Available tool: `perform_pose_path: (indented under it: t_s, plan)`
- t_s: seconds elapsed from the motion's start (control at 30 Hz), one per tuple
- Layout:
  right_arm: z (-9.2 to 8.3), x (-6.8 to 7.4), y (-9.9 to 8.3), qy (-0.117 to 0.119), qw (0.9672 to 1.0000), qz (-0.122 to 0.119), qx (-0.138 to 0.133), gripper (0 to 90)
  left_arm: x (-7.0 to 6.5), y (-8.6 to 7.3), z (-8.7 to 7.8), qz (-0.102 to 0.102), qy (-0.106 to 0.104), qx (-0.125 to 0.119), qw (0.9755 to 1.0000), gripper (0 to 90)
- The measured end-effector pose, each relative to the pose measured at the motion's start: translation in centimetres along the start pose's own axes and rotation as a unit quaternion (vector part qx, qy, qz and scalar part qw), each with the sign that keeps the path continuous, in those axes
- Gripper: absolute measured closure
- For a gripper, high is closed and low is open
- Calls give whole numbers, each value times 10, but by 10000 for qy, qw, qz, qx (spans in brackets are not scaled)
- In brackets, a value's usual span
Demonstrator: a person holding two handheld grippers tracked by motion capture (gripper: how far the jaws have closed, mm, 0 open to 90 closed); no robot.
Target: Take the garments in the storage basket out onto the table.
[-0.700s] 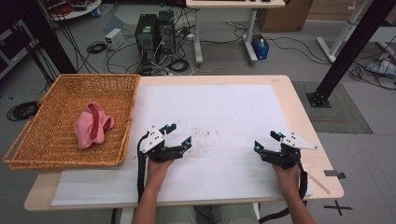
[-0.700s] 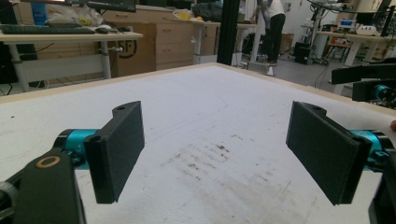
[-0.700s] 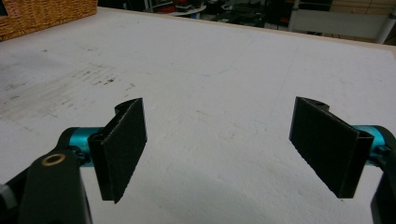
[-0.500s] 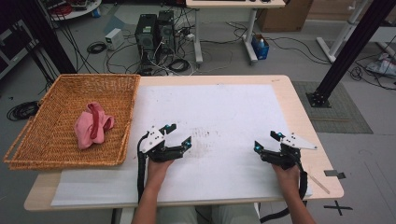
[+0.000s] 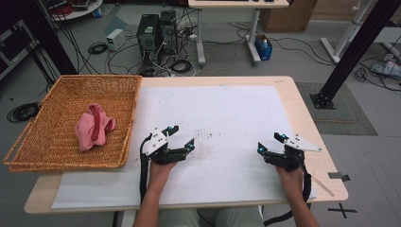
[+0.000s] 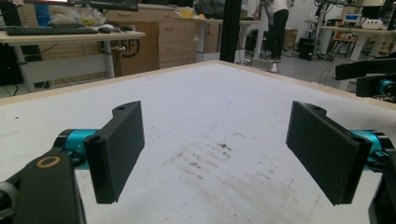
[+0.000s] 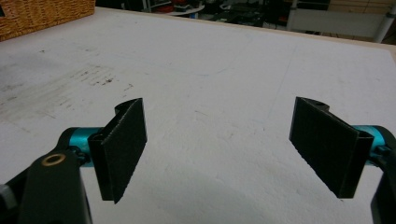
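A pink cloth (image 5: 93,126) lies crumpled in a wicker basket (image 5: 42,151) at the table's left end. On the white sheet (image 5: 222,113) my left gripper (image 5: 182,136) rests just right of the basket, open, with nothing between its jaws. Its own view has the left gripper (image 6: 215,154) low over the stained sheet, jaws wide apart. Near the table's right edge my right gripper (image 5: 270,143) is also open and empty. Seen from its own camera, the right gripper (image 7: 217,149) faces bare white sheet, with a corner of the basket (image 7: 42,14) far off at the upper left.
Dark smudges (image 5: 208,142) mark the sheet between the grippers. Beyond the far edge of the table are computer towers (image 5: 156,33), loose cables and a desk's legs. A black post (image 5: 350,52) rises at the right. A person (image 6: 278,23) stands far off in the room.
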State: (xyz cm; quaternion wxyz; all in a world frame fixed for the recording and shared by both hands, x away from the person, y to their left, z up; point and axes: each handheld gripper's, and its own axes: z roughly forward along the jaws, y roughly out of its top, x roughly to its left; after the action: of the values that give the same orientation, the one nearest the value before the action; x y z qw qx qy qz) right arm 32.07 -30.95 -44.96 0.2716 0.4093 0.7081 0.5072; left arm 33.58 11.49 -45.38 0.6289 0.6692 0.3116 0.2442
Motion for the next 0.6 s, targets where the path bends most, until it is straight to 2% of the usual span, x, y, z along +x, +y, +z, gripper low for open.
perform_pose_path:
  t_s: [0.13,0.23,0.33,0.43,0.53,0.6]
  plan:
    - [0,0,0,-14,10000,-39,6,185,0,2,-1,-155,81,77,9998,193]
    - [0,1,0,-9,10000,-18,24,185,-6,9,-6,-129,183,-55,9997,193]
    - [0,1,0,-15,10000,-29,22,185,-12,26,-11,40,209,-166,9996,193]
    - [0,1,0,-10,10000,-61,27,185,-16,47,-15,156,138,-306,9993,193]
    - [0,1,0,-12,10000,-55,27,185,-15,68,-20,167,80,-311,9993,193]
    - [0,1,0,-19,10000,-43,28,185,-13,82,-25,67,-4,-286,9996,193]
